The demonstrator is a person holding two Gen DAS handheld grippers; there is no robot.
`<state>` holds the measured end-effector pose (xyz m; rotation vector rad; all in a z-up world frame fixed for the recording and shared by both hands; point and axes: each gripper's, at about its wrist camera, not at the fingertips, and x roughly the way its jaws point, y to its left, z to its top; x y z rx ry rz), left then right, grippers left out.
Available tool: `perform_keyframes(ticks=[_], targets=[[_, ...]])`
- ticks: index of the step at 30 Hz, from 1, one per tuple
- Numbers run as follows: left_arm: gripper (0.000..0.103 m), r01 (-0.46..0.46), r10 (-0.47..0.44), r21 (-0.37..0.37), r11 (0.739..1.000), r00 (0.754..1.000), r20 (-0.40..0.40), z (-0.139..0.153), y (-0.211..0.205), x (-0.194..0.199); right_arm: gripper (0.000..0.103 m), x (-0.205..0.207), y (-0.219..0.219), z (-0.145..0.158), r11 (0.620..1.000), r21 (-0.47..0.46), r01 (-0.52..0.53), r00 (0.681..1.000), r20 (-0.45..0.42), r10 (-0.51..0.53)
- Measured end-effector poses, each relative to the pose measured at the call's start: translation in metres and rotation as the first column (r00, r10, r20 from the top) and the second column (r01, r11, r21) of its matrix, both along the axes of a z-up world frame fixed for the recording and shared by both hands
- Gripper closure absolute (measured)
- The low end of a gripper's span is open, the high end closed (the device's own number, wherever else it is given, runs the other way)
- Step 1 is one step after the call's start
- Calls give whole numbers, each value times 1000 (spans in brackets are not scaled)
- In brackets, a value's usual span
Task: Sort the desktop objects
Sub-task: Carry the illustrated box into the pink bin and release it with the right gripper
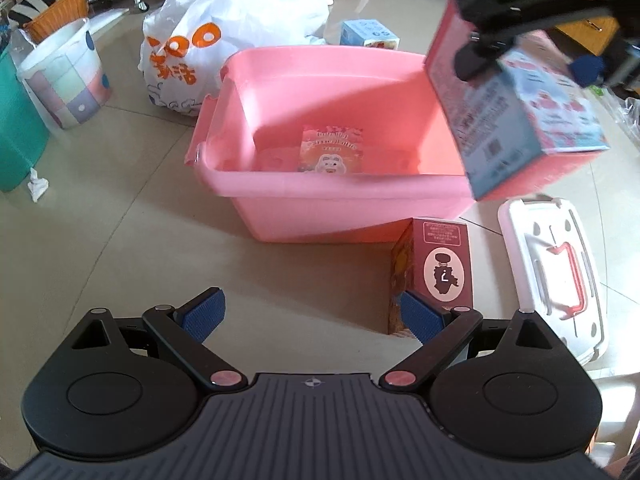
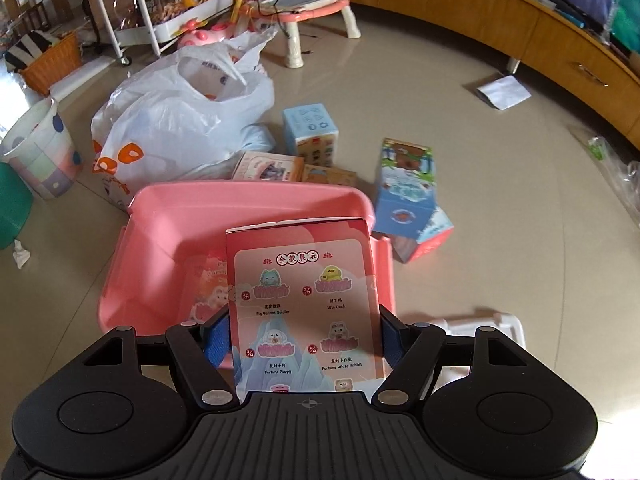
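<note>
A pink bin (image 1: 256, 200) stands on the floor with one pink toy box (image 1: 332, 150) lying inside it. My right gripper (image 1: 528, 64) hangs over the bin's right corner, shut on a pink-and-blue toy box (image 1: 520, 120). In the right wrist view that pink toy box (image 2: 304, 300) is clamped between the pads of the right gripper (image 2: 304, 344), above the bin (image 2: 248, 196). My left gripper (image 1: 312, 314) hovers open in front of the bin with nothing between its fingers. A maroon box (image 1: 444, 268) stands upright just beyond its right finger.
Beyond the bin lie several more toy boxes: a blue box (image 2: 312, 136), a blue-green box (image 2: 404, 188) and flat boxes (image 2: 268, 166). A white plastic bag (image 1: 224, 40), a patterned wastebasket (image 1: 64, 76) and a green tub (image 1: 16, 128) stand left. A white lid with a red handle (image 1: 560, 272) lies right.
</note>
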<state>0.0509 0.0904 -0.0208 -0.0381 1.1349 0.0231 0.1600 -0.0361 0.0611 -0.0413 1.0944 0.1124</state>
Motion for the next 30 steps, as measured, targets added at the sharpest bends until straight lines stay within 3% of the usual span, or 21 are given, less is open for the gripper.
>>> perform_keyframes(ticks=[11,18,30], targets=[[6,-24,25,-32,999,1000,11,1,3,17,37,60,22,-49,999,-10,31,997,-68,-31],[7,-52,51,-24,998,998,-38,-11,9,26,37,88,25,-78,999,-20,36,994,-102,-38],[7,-71,68,-33,997,995,-78,-19,12,29,37,105,28,-135,998,-44,38,981,-191,-46]])
